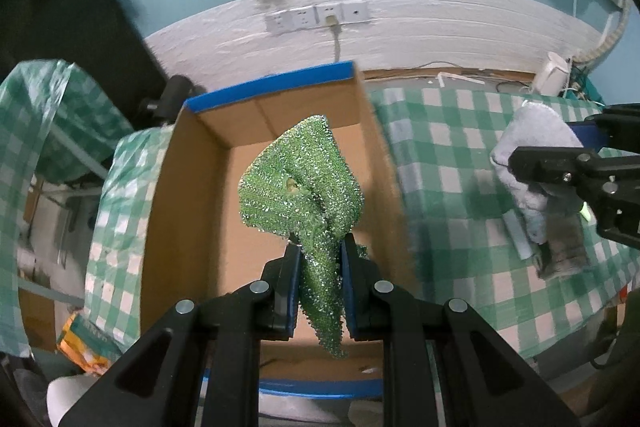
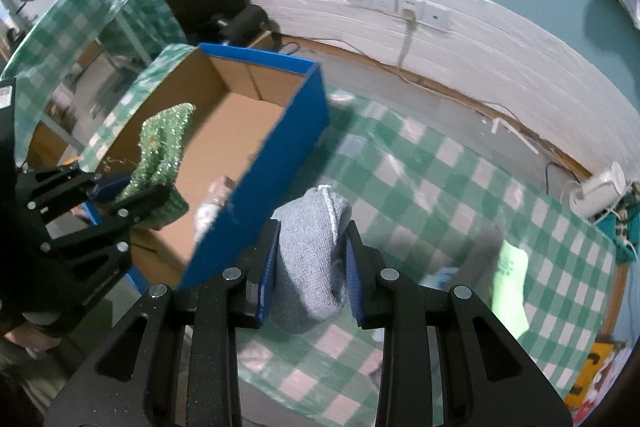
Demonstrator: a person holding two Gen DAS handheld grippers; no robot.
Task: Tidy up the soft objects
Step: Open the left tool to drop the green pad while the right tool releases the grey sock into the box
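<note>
The left gripper [image 1: 320, 283] pinches a green sparkly cloth [image 1: 304, 183] above the open cardboard box [image 1: 192, 195]; the right gripper [image 2: 312, 267] clamps a grey towel [image 2: 312, 251] beside it; lower each well inside before releasing.

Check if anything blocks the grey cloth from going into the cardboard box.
The box's blue side wall stands between the grey cloth and the inside; the cloth must clear it. Otherwise nothing visible.

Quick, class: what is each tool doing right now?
Left tool: shut on the green cloth.
Right tool: shut on the grey cloth.
</note>
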